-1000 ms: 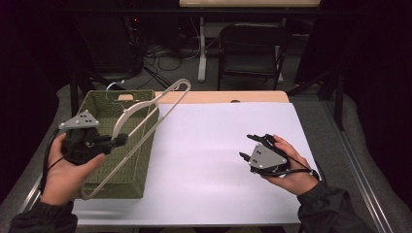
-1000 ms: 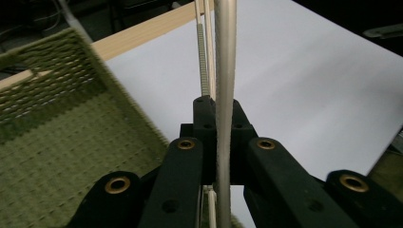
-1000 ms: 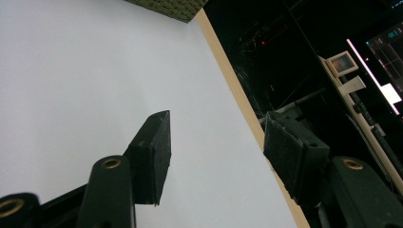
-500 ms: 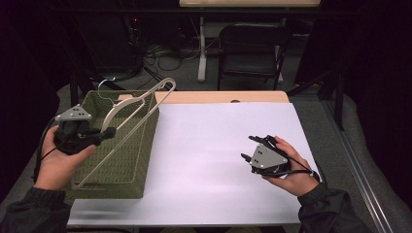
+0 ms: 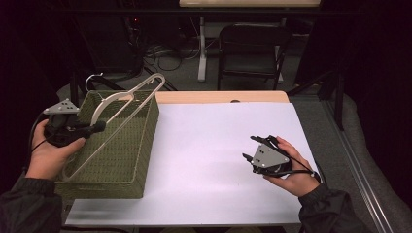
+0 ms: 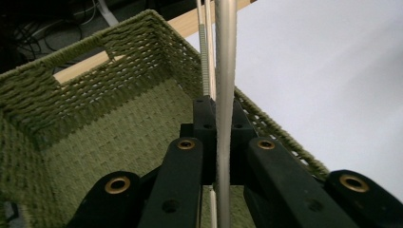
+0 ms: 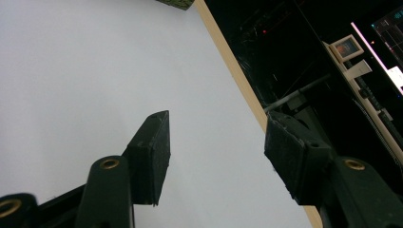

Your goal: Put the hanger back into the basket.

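A cream clothes hanger point(image 5: 103, 104) slants over a green woven basket point(image 5: 138, 148) at the table's left, with its lower end down inside the basket. My left gripper point(image 5: 98, 127) is shut on one of its bars. In the left gripper view the jaws point(image 6: 219, 123) pinch the pale bar point(image 6: 224, 57) above the basket's floor and far wall point(image 6: 95, 90). My right gripper point(image 5: 250, 148) rests in a hand on the white tabletop at the right. Its jaws point(image 7: 214, 142) stand open with nothing between them.
White sheet point(image 5: 204, 145) covers the table, with a wooden strip point(image 5: 218, 97) along the far edge. A black chair point(image 5: 252, 48) and cables stand on the floor behind. In the right gripper view the table edge point(image 7: 228, 61) runs close by, with dark equipment beyond.
My left gripper has carried the hanger to the left, so that it now hangs over the basket rather than over its right rim. The right gripper has stayed put.
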`<state>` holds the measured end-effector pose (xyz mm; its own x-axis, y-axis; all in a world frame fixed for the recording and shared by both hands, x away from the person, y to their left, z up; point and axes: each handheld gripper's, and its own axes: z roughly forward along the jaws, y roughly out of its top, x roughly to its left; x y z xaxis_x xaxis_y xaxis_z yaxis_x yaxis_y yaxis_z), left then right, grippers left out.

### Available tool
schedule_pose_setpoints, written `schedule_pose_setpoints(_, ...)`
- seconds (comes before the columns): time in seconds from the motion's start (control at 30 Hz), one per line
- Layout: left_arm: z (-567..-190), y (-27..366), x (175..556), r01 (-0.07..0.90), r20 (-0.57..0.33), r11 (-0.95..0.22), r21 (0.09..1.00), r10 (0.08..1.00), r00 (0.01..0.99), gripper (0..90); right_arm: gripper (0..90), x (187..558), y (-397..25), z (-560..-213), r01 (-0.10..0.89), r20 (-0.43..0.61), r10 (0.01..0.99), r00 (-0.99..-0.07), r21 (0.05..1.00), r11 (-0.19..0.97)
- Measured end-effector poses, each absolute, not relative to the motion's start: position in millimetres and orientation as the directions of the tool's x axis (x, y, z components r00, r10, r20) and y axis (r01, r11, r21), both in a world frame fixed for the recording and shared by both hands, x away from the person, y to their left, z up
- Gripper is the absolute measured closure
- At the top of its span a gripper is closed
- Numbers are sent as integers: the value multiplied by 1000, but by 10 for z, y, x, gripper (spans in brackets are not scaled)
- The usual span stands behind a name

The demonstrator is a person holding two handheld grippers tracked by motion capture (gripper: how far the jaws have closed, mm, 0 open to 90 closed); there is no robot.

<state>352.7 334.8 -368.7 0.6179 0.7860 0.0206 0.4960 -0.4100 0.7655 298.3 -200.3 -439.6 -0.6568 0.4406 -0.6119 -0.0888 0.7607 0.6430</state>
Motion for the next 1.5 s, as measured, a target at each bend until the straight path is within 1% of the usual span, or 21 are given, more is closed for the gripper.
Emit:
schedule_pose_setpoints(0.17, -3756, 3495, 3597, 491, 17, -408, 770, 782, 623, 873, 413, 2977, -2017, -4412, -81, -612, 447, -652, 643, 762)
schedule_pose_setpoints(0.37, -3816, 3604, 3644, 477, 46, -430, 766, 778, 627, 872, 413, 2977, -2048, -4439, -71, -610, 456, -648, 645, 761)
schedule_pose_setpoints(0.43, -3827, 3645, 3667, 482, 47, -429, 764, 782, 621, 873, 413, 2988, -2053, -4452, -73, -603, 468, -646, 659, 749)
schedule_pose_setpoints(0.73, -4001, 3790, 3708, 521, 94, -459, 720, 808, 582, 872, 413, 2987, -2050, -4455, -68, -610, 460, -645, 646, 761)
schedule_pose_setpoints(0.8, -4049, 3807, 3711, 529, 93, -461, 712, 809, 580, 872, 413, 2991, -2048, -4465, -68, -609, 461, -645, 647, 760)
schedule_pose_setpoints(1.17, -4285, 3742, 3737, 533, 115, -512, 674, 785, 608, 872, 413, 2982, -2064, -4489, -61, -608, 463, -645, 645, 762)
schedule_pose_setpoints(1.3, -4397, 3686, 3707, 527, 153, -556, 643, 767, 623, 870, 413, 2968, -2083, -4503, -56, -608, 467, -642, 645, 762)
schedule_pose_setpoints(1.37, -4438, 3669, 3693, 539, 151, -565, 625, 765, 626, 867, 413, 2962, -2098, -4509, -56, -602, 472, -643, 652, 756)
schedule_pose_setpoints(1.43, -4456, 3651, 3662, 526, 151, -558, 642, 765, 626, 821, 413, 2954, -2112, -4509, -54, -601, 475, -642, 654, 755)
schedule_pose_setpoints(1.5, -4441, 3622, 3617, 499, 156, -552, 668, 760, 632, 696, 413, 2947, -2126, -4510, -57, -601, 479, -639, 659, 750)
